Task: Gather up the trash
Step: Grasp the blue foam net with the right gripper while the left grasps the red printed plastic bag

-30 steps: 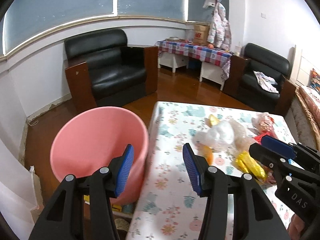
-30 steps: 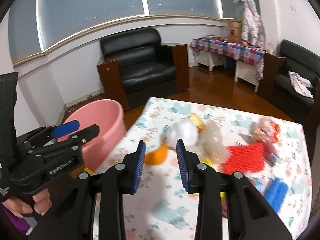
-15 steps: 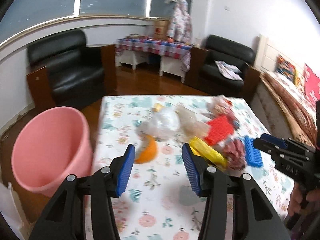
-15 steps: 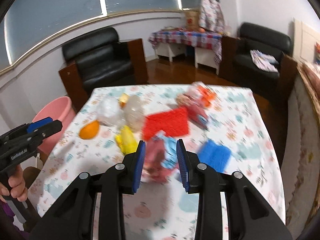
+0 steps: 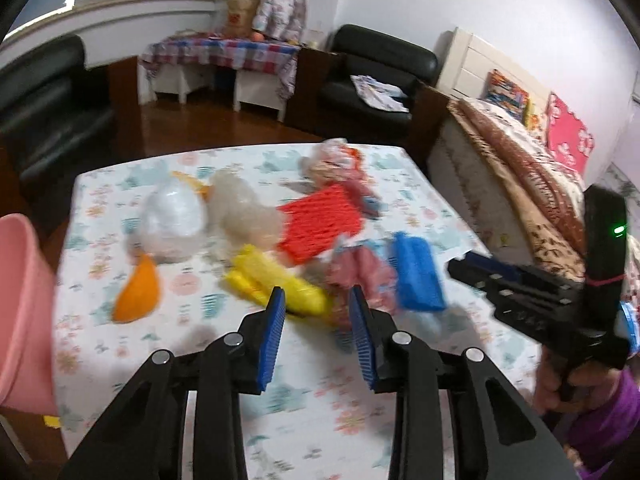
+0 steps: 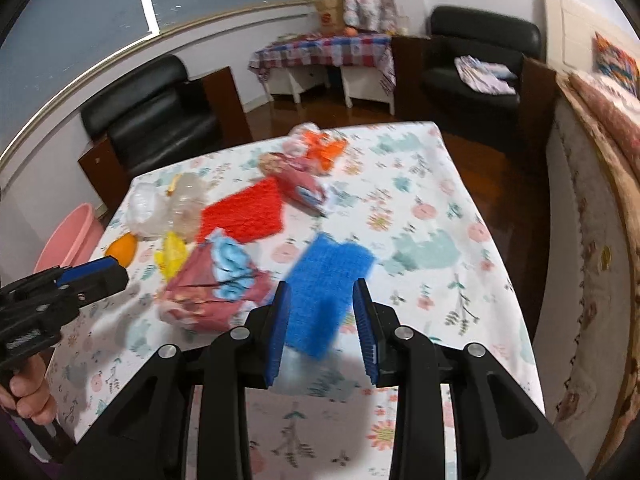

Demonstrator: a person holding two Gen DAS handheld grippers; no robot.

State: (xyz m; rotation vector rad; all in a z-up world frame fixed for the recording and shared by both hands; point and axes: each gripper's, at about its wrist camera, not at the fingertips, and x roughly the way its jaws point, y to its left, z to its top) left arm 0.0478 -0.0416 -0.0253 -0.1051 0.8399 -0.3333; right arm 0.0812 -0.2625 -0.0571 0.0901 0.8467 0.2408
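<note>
Both hands have swung away from the pink tub (image 5: 20,312) at the tabletop's (image 5: 280,412) left edge and now hang over the litter. The left tongs (image 5: 318,334) are closing, nothing between them yet, aimed at the yellow wrapper (image 5: 276,284). The right tongs (image 6: 322,330) stand partly apart and empty above the blue scrap (image 6: 328,280), which lies flat beside the crumpled red-and-blue bag (image 6: 218,288). Nothing is gripped yet, so I judge a fresh round of picking is starting.

two armchairs (image 6: 148,120), perhaps ten trash pieces (image 6: 240,210)
</note>
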